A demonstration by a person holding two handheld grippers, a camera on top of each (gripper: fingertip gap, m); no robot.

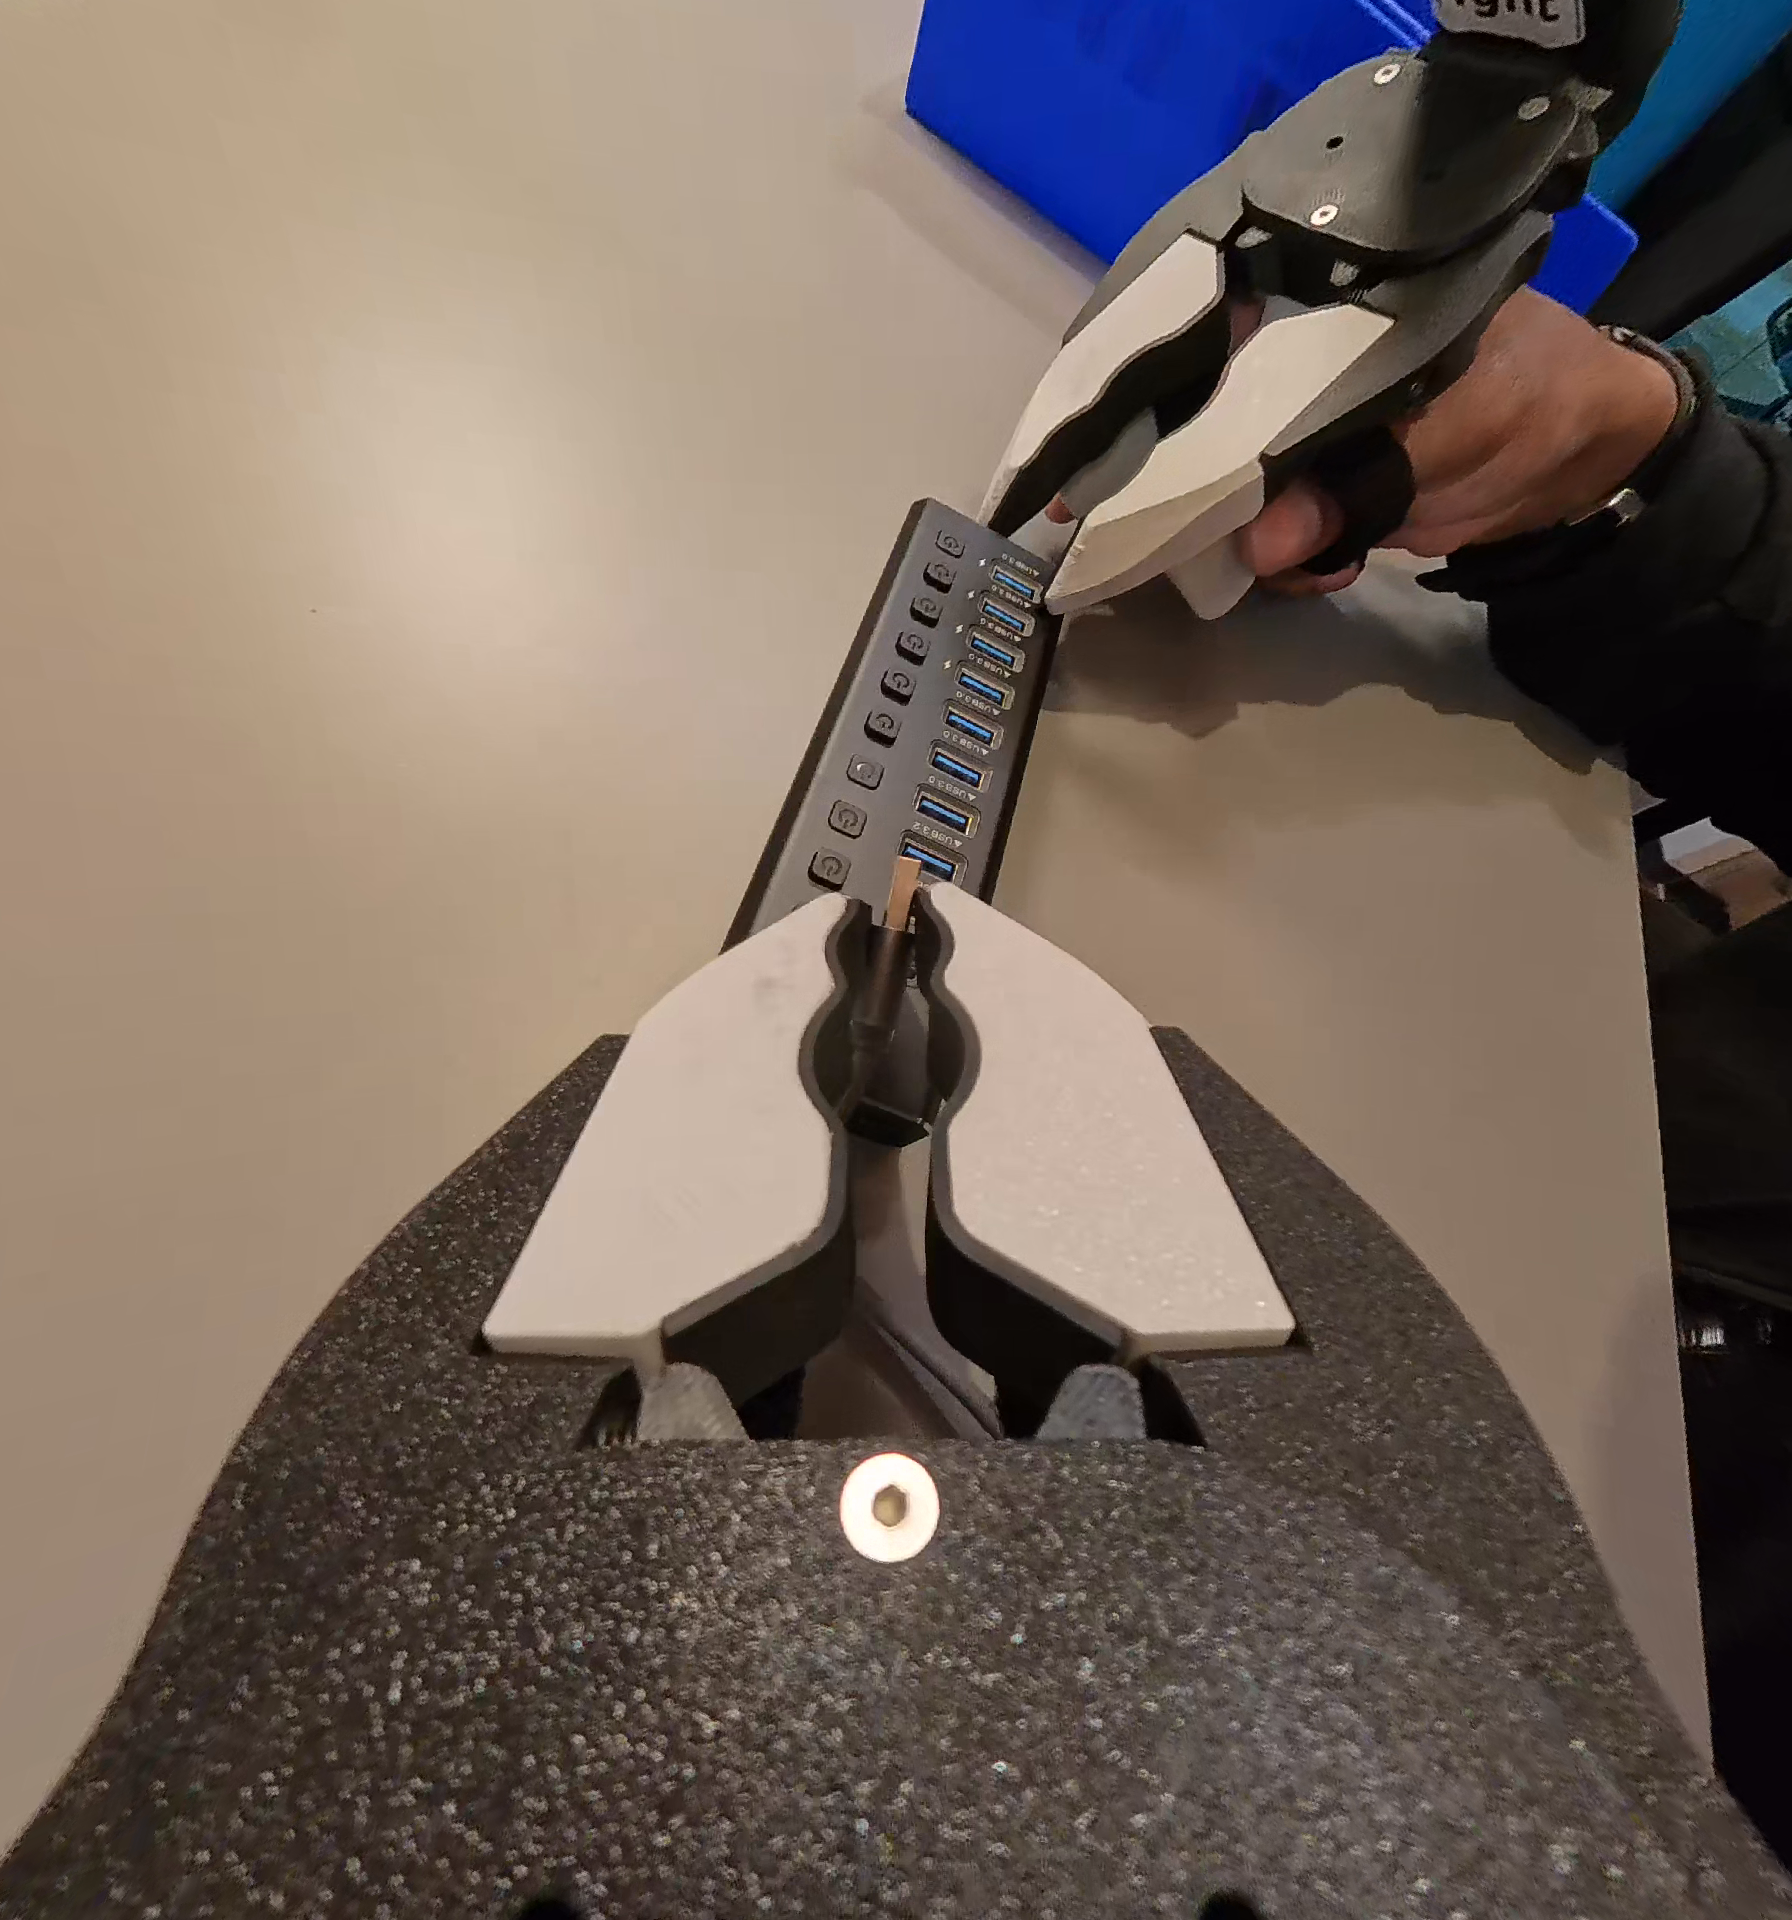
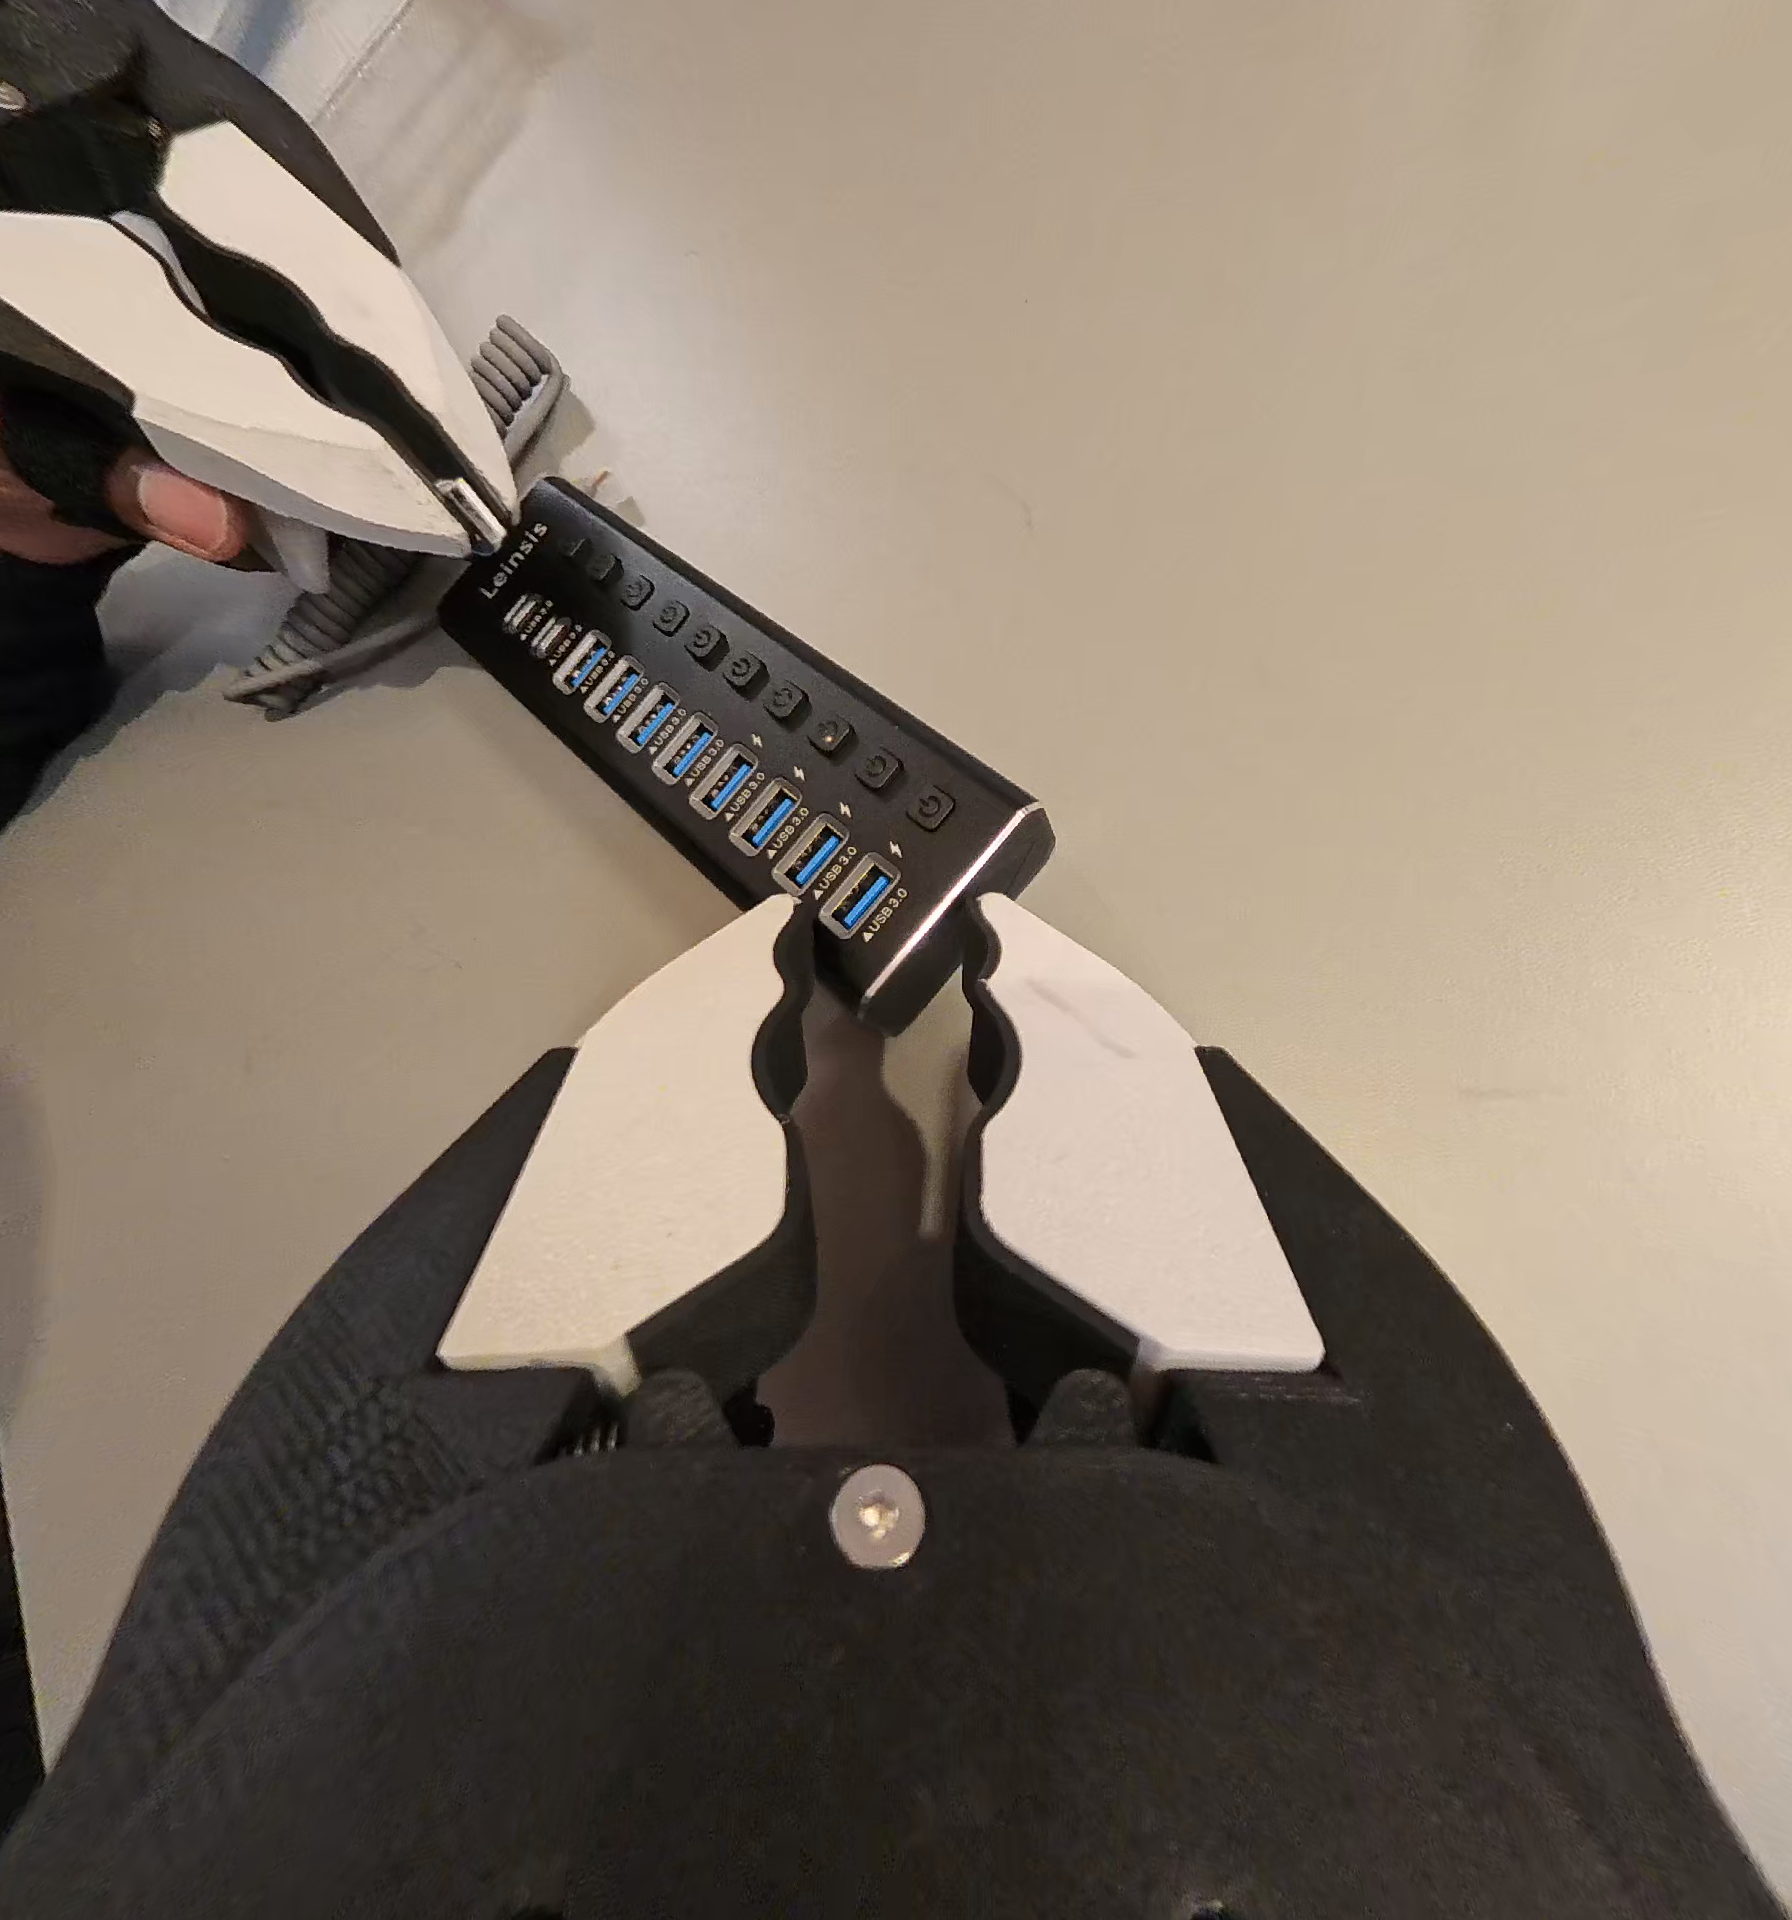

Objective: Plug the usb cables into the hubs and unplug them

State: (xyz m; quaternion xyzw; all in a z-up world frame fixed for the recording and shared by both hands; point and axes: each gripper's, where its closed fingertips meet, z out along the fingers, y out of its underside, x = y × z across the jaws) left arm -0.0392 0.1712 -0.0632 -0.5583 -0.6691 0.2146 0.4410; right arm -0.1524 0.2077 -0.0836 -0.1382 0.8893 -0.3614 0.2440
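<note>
So the long black USB hub (image 2: 757, 743) is lying flat on the pale worktop (image 1: 352, 520), near the worktop's edge, with a row of blue ports along one side and a row of little round buttons along the other. The right gripper (image 2: 887, 914) has its white fingers closed in around one end of the hub, one finger on each side, pinning that end in place. You can see the same thing from the left wrist view, where the right gripper (image 1: 1037, 566) comes down onto the far end of the hub (image 1: 923, 717) with a person's hand (image 1: 1474, 468) behind it. The left gripper (image 1: 887, 904) is squeezed tight on a black USB plug (image 1: 884, 987), metal tip poking out past the fingertips and sitting right over the near end of the hub, by the last blue port. Can't tell whether the tip is touching the hub or just above it. In the right wrist view the left gripper (image 2: 476, 520) shows up at the other end of the hub with the shiny plug tip (image 2: 471, 509) between its fingers. A coiled grey cable (image 2: 352, 613) lies on the worktop just behind that end. There's also a blue bin (image 1: 1131, 114) at the back of the worktop, well apart from the hub.
</note>
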